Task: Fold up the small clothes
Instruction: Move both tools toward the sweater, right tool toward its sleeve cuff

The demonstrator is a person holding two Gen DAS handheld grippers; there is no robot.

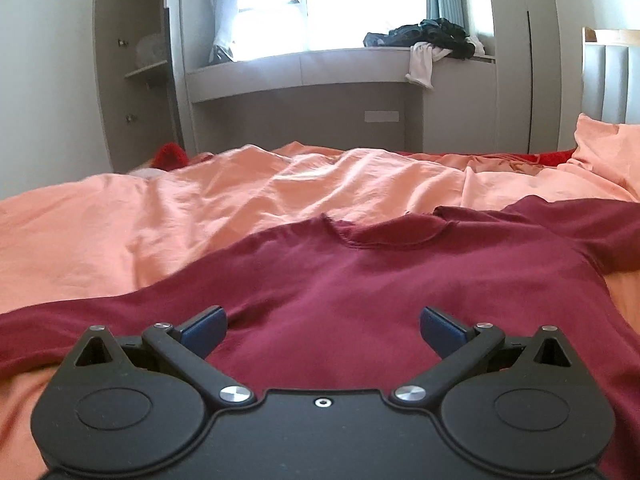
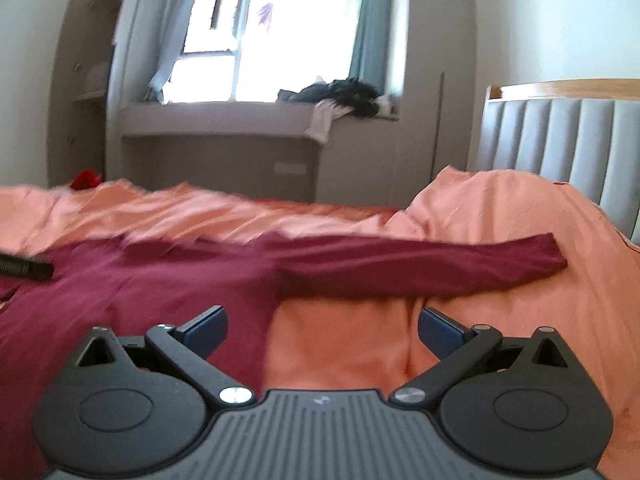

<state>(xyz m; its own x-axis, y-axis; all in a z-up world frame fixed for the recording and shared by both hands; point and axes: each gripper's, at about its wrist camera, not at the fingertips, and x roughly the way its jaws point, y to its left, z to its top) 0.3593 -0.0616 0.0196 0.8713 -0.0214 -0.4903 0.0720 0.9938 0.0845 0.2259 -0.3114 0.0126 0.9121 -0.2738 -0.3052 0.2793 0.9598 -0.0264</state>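
Lying spread flat on a rumpled peach bedsheet (image 1: 120, 232), the maroon long-sleeved shirt (image 1: 360, 280) has its neckline pointing toward the far wall. From the right wrist view its sleeve (image 2: 420, 268) stretches straight out to the right across the sheet toward a peach pillow (image 2: 500, 208).

An open cabinet (image 1: 132, 60) stands at far left; something pale sits on one of its shelves, too blurred to identify. A heap of dark clothes (image 1: 432, 36) lies on the window ledge (image 1: 300, 64), with a white garment (image 1: 420, 64) hanging over its edge. A red object (image 1: 172, 156) shows beyond the bed's far left corner, and a grey padded headboard (image 2: 560, 140) rises at right.

The left gripper (image 1: 323, 330) hovers low over the shirt's body, its blue-padded fingers (image 1: 208, 332) spread wide with nothing between them. The right gripper (image 2: 322, 330) is likewise spread wide and empty, over the shirt's side edge where cloth meets sheet. A black part, apparently of the other gripper, juts in at that view's left edge (image 2: 24, 268).
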